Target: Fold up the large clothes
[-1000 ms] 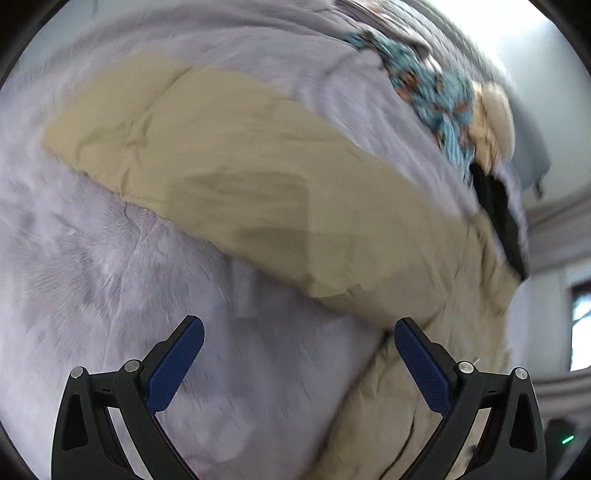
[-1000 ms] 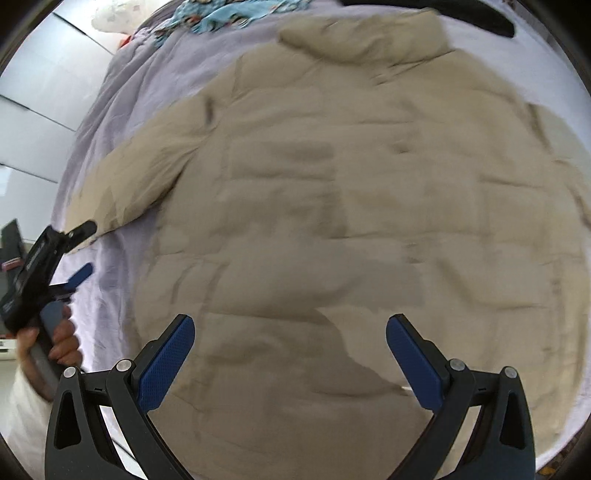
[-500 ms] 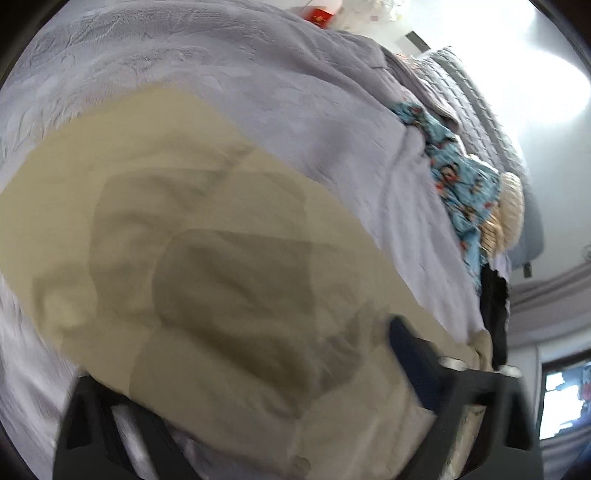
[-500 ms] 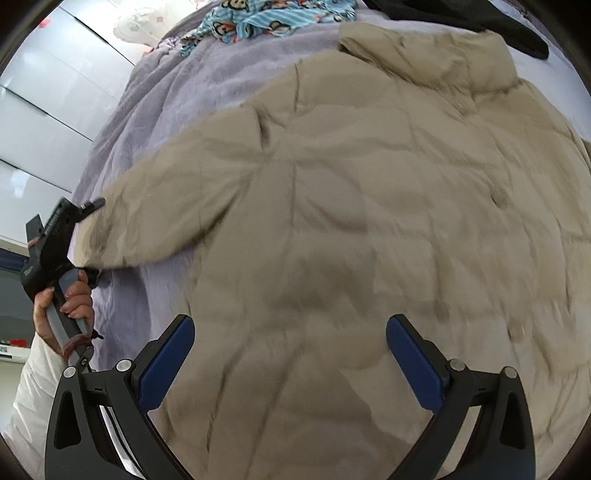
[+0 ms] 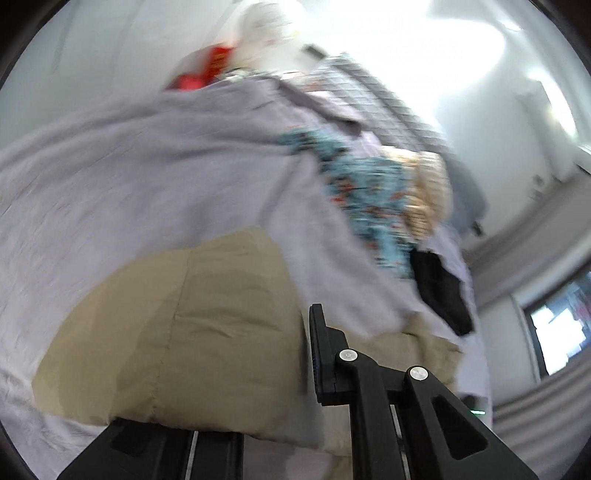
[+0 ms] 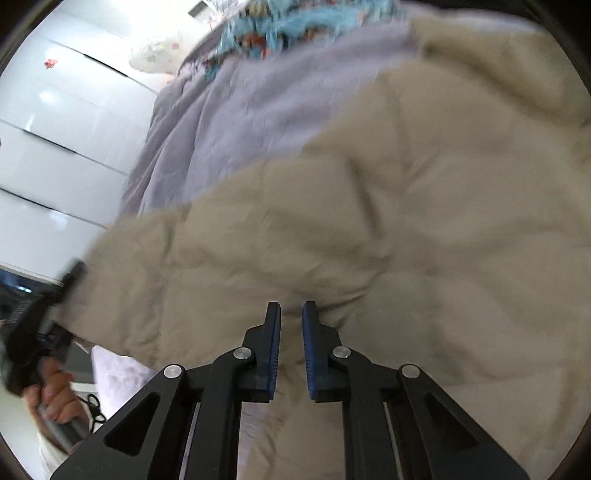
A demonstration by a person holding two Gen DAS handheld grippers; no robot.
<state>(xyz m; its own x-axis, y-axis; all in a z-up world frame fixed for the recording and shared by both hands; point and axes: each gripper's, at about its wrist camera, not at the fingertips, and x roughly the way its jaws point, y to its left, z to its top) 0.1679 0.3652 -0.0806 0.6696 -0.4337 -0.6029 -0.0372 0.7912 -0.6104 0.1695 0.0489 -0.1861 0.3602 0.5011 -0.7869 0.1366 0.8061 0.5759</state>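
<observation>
- Left wrist view, from its left edge: the lilac bedspread [image 5: 155,177] fills the left and middle of the picture, blurred by motion.
- On it, low and left of centre, lies the cuff end of the beige jacket sleeve [image 5: 207,325], bunched up and draped over the near side of the left gripper [image 5: 295,354].
- That gripper's jaws have just been closing, and they now stand clenched on the sleeve. Only the right-hand finger [image 5: 321,354] shows; the other is buried under the cloth.
- Right of centre on the bedspread sit a blue patterned garment [image 5: 369,192], a cream knitted piece [image 5: 428,192] just beside it, and below them a black garment [image 5: 439,291].
- At the far right a window [image 5: 557,328] shows in the wall.

- Right wrist view, from its left edge: white cabinet panels [image 6: 55,147] stand behind the bed.
- Low at the left a hand [image 6: 55,391] grips the handle of the left gripper [image 6: 74,280], whose tip meets the end of the sleeve [image 6: 155,266].
- Across the middle and right spreads the beige jacket [image 6: 406,206], puffy and quilted, lying on the bedspread [image 6: 240,122].
- At bottom centre the right gripper [image 6: 291,314] has just been closing its jaws. The blue pads [image 6: 309,354] stand nearly together with jacket cloth in the narrow gap between them, so the grip is on the jacket.
- At the top the blue patterned garment [image 6: 295,26] shows again, blurred.
</observation>
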